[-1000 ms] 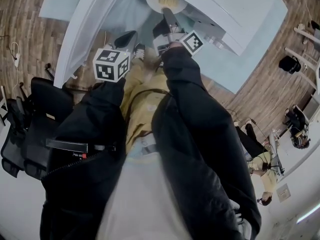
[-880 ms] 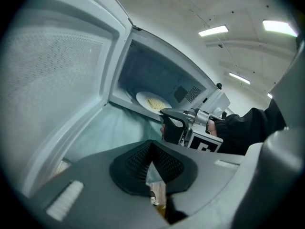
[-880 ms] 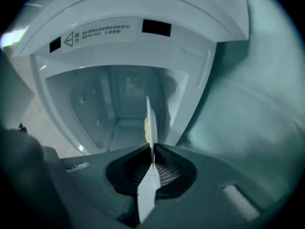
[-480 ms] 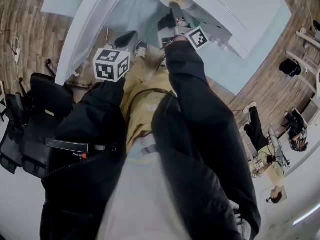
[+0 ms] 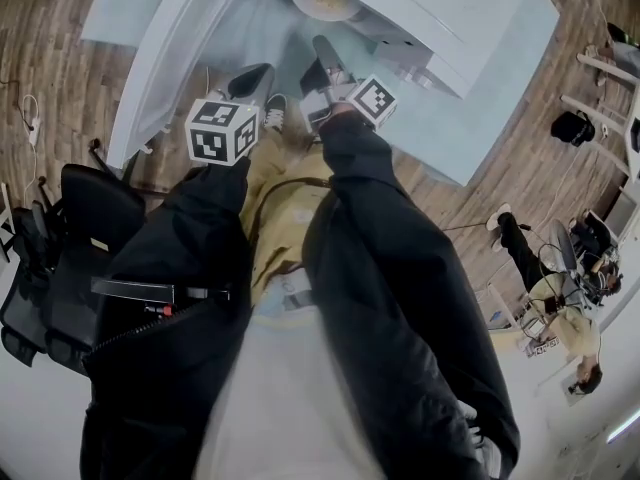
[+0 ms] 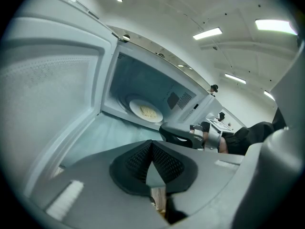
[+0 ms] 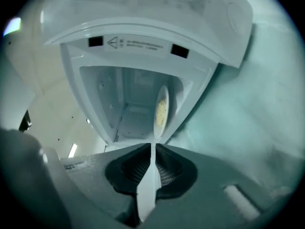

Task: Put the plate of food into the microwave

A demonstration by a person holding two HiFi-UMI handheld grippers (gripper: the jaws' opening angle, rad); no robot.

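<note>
Pale teal tabletop (image 5: 470,108) | white microwave (image 5: 440,8) door open, plate of food (image 6: 146,111) inside | right gripper (image 7: 153,148) jaws opening, empty | left gripper (image 6: 151,146) jaws together, empty

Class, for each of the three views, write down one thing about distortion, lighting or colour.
Head view: heavy fisheye, so the straight edges of the microwave bow. Left gripper view: the ceiling lights burn out to white, and the corners are black. Right gripper view: a round dark border and a greenish cast, with the plate seen edge-on and fairly sharp.
</note>
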